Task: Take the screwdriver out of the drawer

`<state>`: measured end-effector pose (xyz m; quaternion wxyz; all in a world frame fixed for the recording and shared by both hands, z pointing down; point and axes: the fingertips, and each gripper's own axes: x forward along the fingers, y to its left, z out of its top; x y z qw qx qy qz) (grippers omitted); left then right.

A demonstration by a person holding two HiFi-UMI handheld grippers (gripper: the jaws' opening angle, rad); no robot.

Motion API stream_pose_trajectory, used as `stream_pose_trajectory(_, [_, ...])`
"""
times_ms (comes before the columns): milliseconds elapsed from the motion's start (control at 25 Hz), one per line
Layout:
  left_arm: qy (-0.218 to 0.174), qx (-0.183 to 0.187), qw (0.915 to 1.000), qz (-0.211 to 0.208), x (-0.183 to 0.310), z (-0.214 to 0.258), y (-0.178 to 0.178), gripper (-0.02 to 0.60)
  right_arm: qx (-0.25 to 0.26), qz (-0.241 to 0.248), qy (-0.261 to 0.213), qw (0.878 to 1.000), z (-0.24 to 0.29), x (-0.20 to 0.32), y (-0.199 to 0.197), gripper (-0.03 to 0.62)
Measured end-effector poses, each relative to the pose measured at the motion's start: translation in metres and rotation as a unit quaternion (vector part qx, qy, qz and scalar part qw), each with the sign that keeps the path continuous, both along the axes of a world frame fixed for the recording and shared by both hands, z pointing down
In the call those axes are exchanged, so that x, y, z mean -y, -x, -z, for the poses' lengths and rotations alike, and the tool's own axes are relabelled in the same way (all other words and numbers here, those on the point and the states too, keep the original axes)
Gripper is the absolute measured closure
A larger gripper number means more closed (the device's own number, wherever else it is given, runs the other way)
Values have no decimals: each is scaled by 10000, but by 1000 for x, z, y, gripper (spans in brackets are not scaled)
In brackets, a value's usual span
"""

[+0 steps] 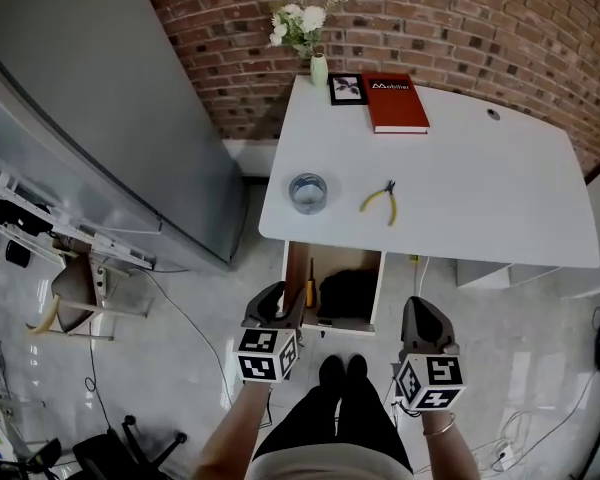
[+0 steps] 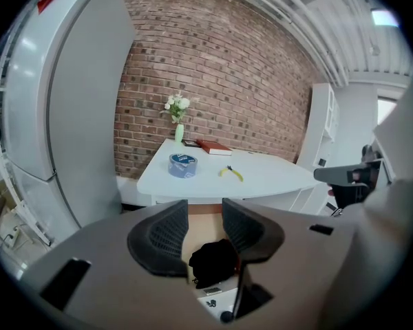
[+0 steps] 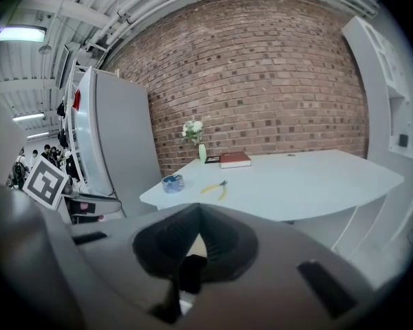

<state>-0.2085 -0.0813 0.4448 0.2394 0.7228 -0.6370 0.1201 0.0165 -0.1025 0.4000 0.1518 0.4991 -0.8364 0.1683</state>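
The drawer point(image 1: 292, 268) under the white table point(image 1: 480, 188) stands pulled out. Inside it, along the left wall, lies the screwdriver point(image 1: 310, 286) with a yellow-orange handle, and a black bundle point(image 1: 348, 292) fills the drawer's right part. My left gripper point(image 1: 279, 306) hovers at the drawer's front left corner, open and holding nothing. In the left gripper view the left gripper point(image 2: 205, 227) frames the black bundle point(image 2: 213, 261); I cannot make out the screwdriver there. My right gripper point(image 1: 425, 318) hangs to the right of the drawer front, apart from it. In the right gripper view the right gripper point(image 3: 199, 213) is shut on nothing.
On the table lie a roll of tape point(image 1: 308, 192), yellow pliers point(image 1: 382, 201), a red book point(image 1: 396, 102), a small picture frame point(image 1: 347, 88) and a vase of flowers point(image 1: 318, 66). A tall grey cabinet point(image 1: 100, 118) stands to the left. The person's shoes point(image 1: 342, 370) are just before the drawer.
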Motion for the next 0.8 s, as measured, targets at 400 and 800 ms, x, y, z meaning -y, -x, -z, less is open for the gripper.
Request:
stream_pose_trajectory(400, [230,52,9995,225,7,-27,4,433,-57,604,166,9980,-22,11,22,592])
stream_pose_trajectory(800, [522,115,9982,260,15,-68,-4,434,0,727,407,9965,-55,15,23,592])
